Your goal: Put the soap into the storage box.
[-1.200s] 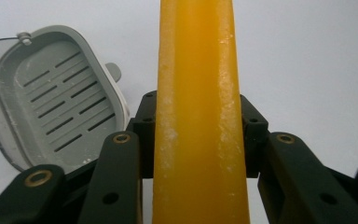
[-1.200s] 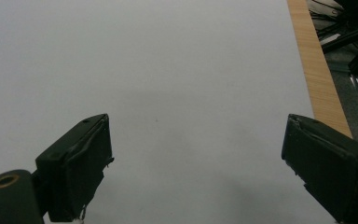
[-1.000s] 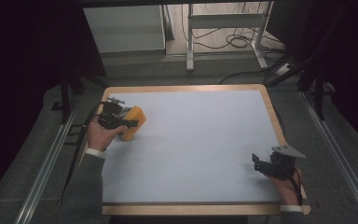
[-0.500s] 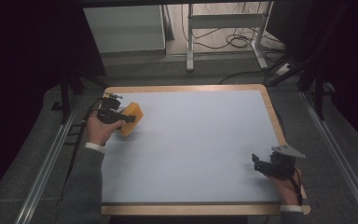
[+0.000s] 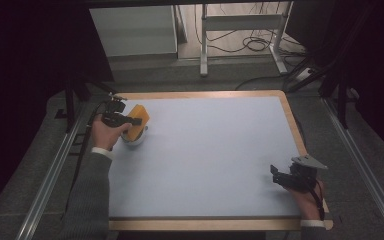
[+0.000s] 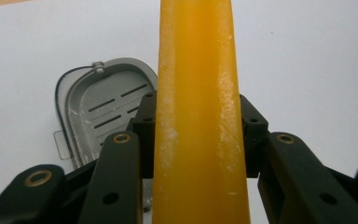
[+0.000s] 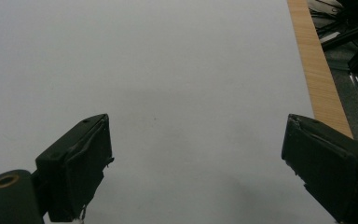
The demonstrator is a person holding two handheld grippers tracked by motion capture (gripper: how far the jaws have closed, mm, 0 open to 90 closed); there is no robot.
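— From above? Left gripper (image 5: 136, 121) clamped on a yellow block (image 5: 137, 121), near the tabletop's (image 5: 205, 150) far left corner, over a grey dish (image 5: 135, 141).
— Right gripper (image 5: 276, 176)? Spread wide, empty, near right edge.
— Left gripper view? Block (image 6: 198, 116) squeezed between both jaws, slotted dish (image 6: 107, 109) just below.
— Right gripper view? Jaws apart over bare tabletop (image 7: 168, 70).

The flat, stiff block (image 6: 198, 116) is a warm orange-yellow, flecked with pale whitish scuffs. The small plastic tray (image 6: 105, 105) at its nine o'clock is grey with dark slots. The counter (image 5: 210, 160) is pale blue-white, edged in light wood. The fingers (image 7: 77, 170) are black.
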